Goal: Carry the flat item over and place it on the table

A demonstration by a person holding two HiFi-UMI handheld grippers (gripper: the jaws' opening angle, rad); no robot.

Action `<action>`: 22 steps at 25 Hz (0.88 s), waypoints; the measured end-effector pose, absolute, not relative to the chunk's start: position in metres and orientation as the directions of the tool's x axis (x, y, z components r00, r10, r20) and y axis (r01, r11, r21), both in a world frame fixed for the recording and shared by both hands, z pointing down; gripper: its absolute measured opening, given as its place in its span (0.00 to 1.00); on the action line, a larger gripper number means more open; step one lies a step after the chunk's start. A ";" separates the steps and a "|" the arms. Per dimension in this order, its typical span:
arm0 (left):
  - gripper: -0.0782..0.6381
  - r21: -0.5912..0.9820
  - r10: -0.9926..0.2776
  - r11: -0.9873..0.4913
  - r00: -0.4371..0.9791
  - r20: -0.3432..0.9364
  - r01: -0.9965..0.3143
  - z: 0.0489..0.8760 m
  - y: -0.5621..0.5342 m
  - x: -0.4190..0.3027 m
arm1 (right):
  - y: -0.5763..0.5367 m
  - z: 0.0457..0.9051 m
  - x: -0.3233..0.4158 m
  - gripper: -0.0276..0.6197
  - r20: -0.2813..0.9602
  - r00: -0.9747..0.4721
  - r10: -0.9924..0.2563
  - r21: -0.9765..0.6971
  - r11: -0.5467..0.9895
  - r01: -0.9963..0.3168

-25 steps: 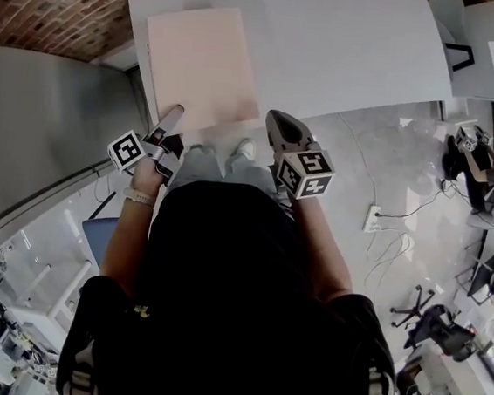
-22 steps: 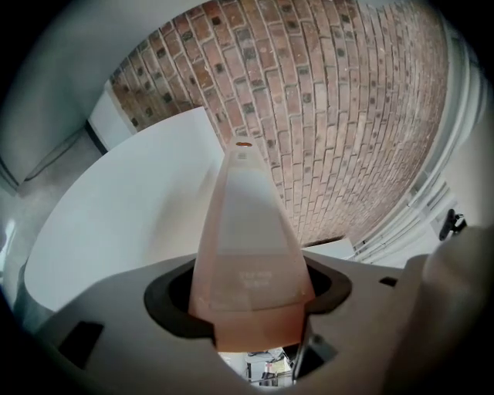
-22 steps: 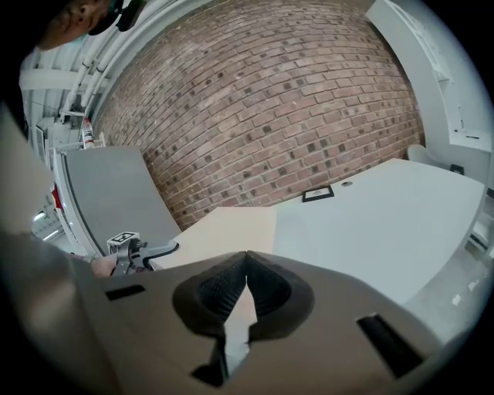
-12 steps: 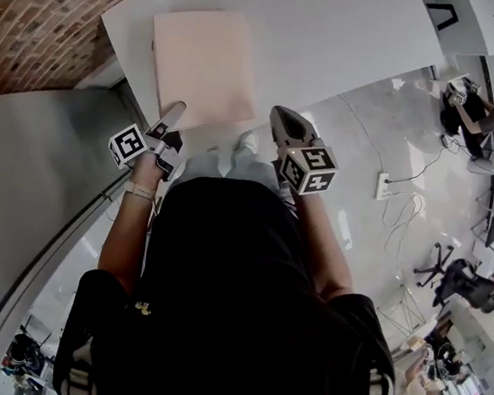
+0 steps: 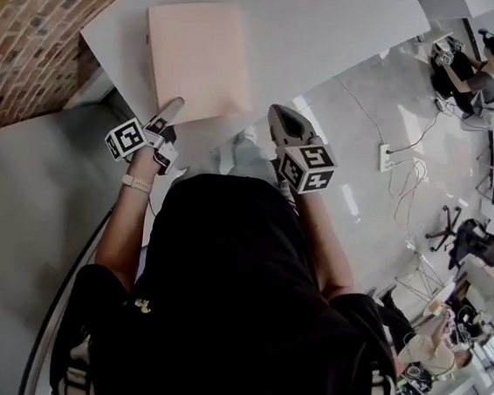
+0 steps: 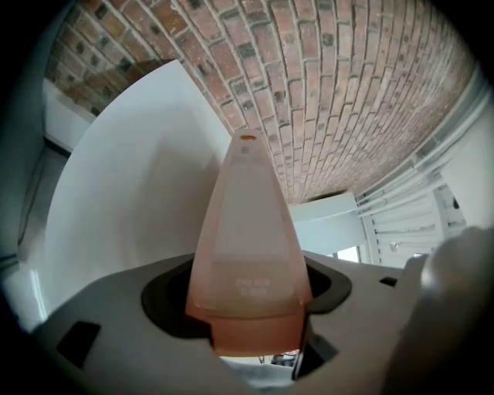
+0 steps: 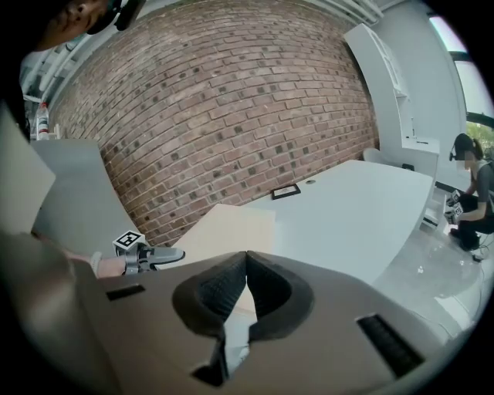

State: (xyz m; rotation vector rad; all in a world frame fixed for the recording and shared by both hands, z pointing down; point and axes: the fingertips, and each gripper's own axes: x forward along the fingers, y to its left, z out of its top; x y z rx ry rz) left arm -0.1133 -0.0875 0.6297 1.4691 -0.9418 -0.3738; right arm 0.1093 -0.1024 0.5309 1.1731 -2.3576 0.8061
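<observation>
Left gripper (image 5: 170, 107) clamped on near corner of pink board (image 5: 196, 55); board over white desk (image 5: 334, 35). Right gripper (image 5: 275, 114) jaws pressed together, empty, beside board.

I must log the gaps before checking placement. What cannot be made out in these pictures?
Head view: whether the pink board touches the table or hangs above it; seen from above, no gap shows.
Left gripper view: the pad tips of the left gripper; the board between them covers these.
Right gripper view: the small dark frame on the table, too small to identify.
</observation>
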 end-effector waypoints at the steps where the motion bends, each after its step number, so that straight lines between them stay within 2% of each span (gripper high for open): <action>1: 0.51 0.930 -0.720 0.128 0.612 0.327 -0.346 0.633 -0.088 -0.114 | -0.101 0.530 0.109 0.05 0.568 -0.570 -0.593 -0.319 0.480 -0.817; 7: 0.52 0.936 -0.715 0.139 0.621 0.320 -0.323 0.646 -0.094 -0.121 | -0.095 0.529 0.113 0.05 0.583 -0.529 -0.616 -0.297 0.445 -0.845; 16: 0.57 0.915 -0.733 0.163 0.575 0.363 -0.369 0.662 -0.100 -0.138 | -0.090 0.530 0.121 0.05 0.599 -0.496 -0.629 -0.280 0.416 -0.865; 20: 0.58 0.913 -0.735 0.174 0.567 0.370 -0.369 0.667 -0.101 -0.143 | -0.087 0.542 0.109 0.05 0.619 -0.547 -0.563 -0.330 0.446 -0.832; 22: 0.58 0.915 -0.734 0.181 0.570 0.370 -0.361 0.670 -0.100 -0.141 | -0.085 0.559 0.101 0.10 0.650 -0.561 -0.512 -0.329 0.476 -0.815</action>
